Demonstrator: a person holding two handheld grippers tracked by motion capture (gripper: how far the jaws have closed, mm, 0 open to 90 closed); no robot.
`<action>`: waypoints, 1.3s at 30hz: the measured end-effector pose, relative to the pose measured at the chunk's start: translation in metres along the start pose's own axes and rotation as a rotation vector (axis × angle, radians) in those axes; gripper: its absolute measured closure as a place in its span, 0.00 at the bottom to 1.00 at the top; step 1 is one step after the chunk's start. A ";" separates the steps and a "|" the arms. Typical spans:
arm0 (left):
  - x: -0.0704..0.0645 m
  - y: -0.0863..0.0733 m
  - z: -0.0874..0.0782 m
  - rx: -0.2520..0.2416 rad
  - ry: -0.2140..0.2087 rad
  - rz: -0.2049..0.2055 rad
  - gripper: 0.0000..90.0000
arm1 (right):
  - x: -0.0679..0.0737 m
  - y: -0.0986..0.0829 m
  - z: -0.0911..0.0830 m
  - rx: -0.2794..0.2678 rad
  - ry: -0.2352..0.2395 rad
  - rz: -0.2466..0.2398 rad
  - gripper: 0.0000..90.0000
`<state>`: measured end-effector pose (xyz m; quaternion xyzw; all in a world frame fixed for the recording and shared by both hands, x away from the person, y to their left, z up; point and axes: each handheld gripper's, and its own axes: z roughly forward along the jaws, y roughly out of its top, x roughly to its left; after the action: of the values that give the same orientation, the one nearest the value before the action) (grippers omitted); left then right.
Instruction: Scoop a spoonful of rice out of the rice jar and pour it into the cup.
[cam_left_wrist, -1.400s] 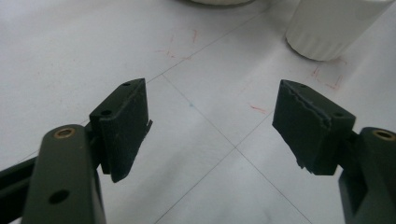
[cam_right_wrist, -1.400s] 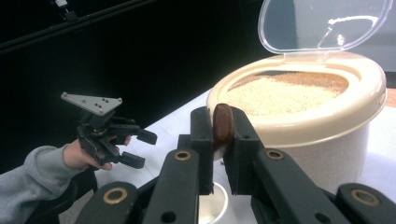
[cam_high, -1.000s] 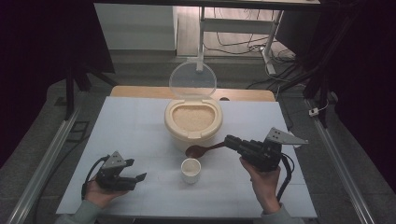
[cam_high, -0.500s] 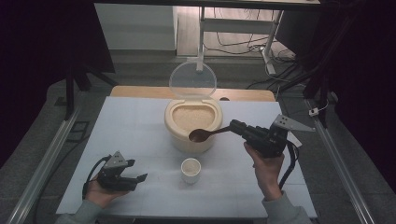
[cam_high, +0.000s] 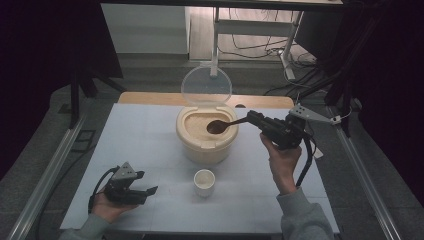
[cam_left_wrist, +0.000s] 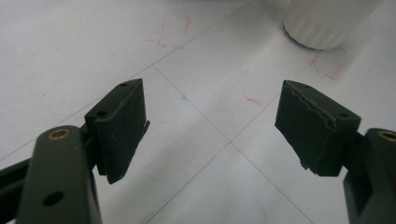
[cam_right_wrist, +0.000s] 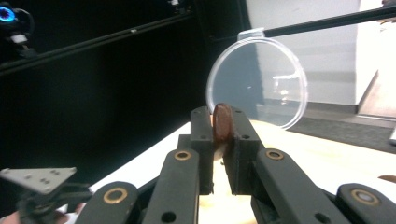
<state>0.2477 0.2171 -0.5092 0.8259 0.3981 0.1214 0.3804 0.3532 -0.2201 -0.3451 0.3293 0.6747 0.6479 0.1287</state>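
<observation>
A cream rice container (cam_high: 206, 136) stands mid-table with its clear round lid (cam_high: 206, 86) hinged upright behind it. My right gripper (cam_high: 253, 119) is shut on the handle of a brown wooden spoon (cam_high: 220, 125), whose bowl hovers over the container's rice. In the right gripper view the spoon (cam_right_wrist: 221, 122) stands edge-on between the jaws, with the lid (cam_right_wrist: 258, 82) beyond. A small white cup (cam_high: 204, 182) sits in front of the container. My left gripper (cam_high: 150, 190) rests open on the table at front left, its pads (cam_left_wrist: 122, 126) wide apart over bare tabletop, the cup (cam_left_wrist: 327, 21) ahead to the right.
The white table (cam_high: 140, 145) has faint grid lines and red marks. A wooden strip (cam_high: 150, 98) runs along its far edge. Metal rails flank both sides, and cables (cam_high: 240, 45) lie on the floor behind. A black cable trails from the right gripper.
My right gripper has carried the spoon up from beside the cup and leftward over the container's opening. The left gripper has stayed put.
</observation>
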 end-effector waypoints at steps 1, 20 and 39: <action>0.000 0.000 0.000 0.000 0.000 0.000 0.27 | -0.001 0.001 0.002 0.005 -0.011 -0.008 0.92; 0.002 0.000 0.001 0.010 -0.003 0.000 0.27 | -0.004 0.001 0.033 0.065 -0.178 -0.131 0.92; 0.002 0.000 0.001 0.010 0.000 0.000 0.27 | -0.016 -0.018 0.048 0.159 -0.179 0.037 0.92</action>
<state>0.2492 0.2183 -0.5100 0.8279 0.3987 0.1192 0.3762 0.3892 -0.1909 -0.3725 0.4075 0.7035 0.5626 0.1498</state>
